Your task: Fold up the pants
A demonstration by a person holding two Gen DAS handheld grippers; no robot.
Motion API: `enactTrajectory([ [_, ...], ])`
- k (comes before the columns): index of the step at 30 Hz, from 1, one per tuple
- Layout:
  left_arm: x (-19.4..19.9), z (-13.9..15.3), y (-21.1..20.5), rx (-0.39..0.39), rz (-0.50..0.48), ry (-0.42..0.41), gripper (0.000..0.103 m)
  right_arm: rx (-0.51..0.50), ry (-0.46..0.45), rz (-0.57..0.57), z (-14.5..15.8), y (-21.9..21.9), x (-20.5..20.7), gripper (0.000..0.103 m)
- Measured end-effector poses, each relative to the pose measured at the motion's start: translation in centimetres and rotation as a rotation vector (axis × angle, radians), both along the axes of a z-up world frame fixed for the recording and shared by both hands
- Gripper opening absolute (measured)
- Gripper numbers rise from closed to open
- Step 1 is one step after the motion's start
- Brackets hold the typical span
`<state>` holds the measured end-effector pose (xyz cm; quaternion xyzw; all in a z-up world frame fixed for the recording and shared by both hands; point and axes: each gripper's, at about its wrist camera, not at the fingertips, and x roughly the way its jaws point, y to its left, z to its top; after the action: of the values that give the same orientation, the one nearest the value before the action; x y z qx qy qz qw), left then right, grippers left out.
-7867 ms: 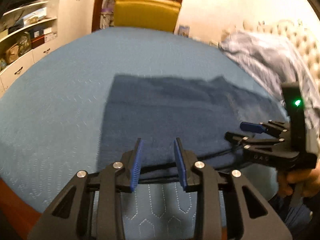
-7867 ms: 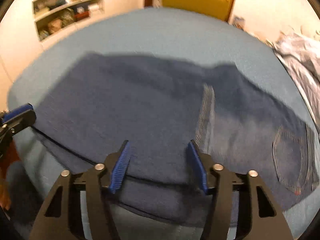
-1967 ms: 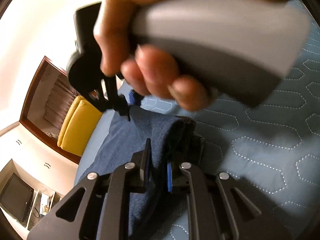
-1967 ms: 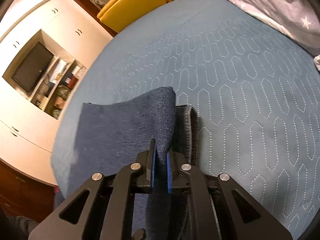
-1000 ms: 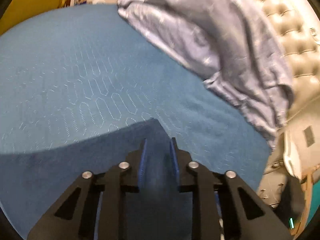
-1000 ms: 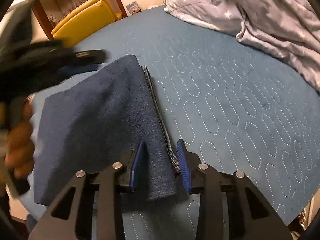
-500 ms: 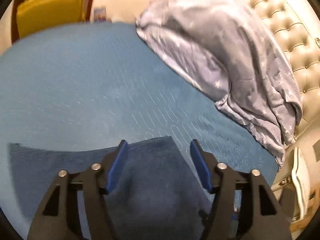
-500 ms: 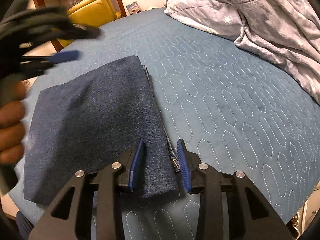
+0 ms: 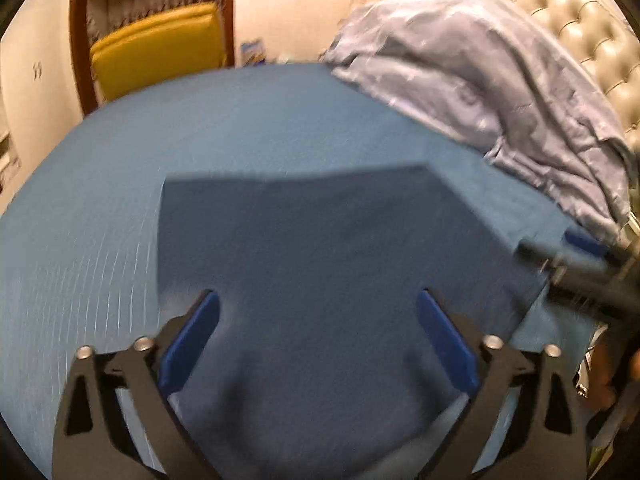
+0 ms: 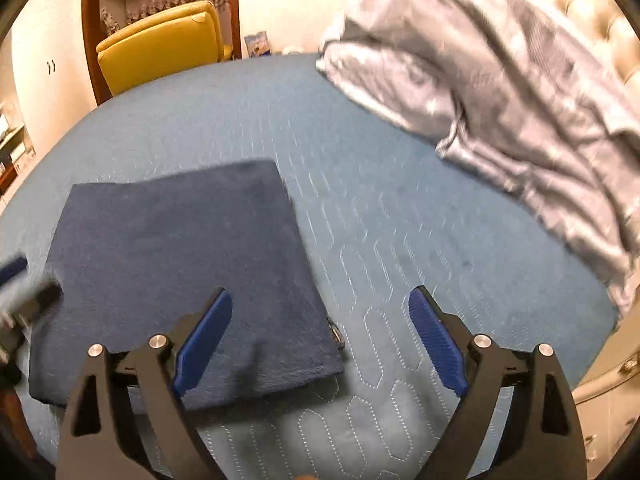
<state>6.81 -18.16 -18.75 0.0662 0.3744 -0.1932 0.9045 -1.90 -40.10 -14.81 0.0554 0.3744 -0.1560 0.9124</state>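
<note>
Both grippers just opened wide, clamping nothing: left gripper [image 9: 318, 340] over the folded pants [image 10: 180, 280], right gripper [image 10: 320, 338] straddling their near right corner. Pants at nine o'clock on the blue bedspread [image 10: 420, 240]. Risk: snagging a fingertip while withdrawing, dragging the top layer askew. No readable writing.

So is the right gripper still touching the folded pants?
Apart. The right wrist view shows the right gripper with jaws just opened wide, pads clear of the folded pants, which lie flat on the bedspread.
</note>
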Motion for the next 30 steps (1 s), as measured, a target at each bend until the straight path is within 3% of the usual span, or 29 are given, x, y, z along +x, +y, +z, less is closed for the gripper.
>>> enactTrajectory([
  [2,-0.3,-1.0,0.6,0.05,0.027,0.027,0.074,0.01,-0.004,0.007,0.8,0.9,0.1,0.087],
  [4,-0.5,-1.9,1.0,0.079,0.016,0.055,0.068,0.001,0.002,0.001,1.2,2.0,0.4,0.087],
  [6,-0.5,-2.8,1.9,0.098,0.022,0.093,0.066,0.008,-0.034,0.041,1.5,3.0,0.3,0.087],
  [14,-2.0,-3.1,7.4,0.103,0.097,0.1,0.065,0.051,0.037,0.167,-0.5,6.8,2.3,0.087],
  [18,-3.2,-2.4,9.4,0.096,0.124,0.092,0.058,0.001,0.112,0.152,-3.1,7.0,2.9,0.087],
  [21,-3.9,-1.9,10.1,0.076,0.132,0.089,0.053,0.046,0.143,0.146,-4.6,6.0,2.5,0.086],
  [28,-5.5,0.6,9.3,0.029,0.088,0.068,0.053,0.003,0.166,0.09,-3.7,5.7,0.5,0.086],
  [30,-6.0,1.4,8.7,0.02,0.069,0.066,0.058,0.008,0.173,0.058,-3.4,4.9,-0.3,0.086],
])
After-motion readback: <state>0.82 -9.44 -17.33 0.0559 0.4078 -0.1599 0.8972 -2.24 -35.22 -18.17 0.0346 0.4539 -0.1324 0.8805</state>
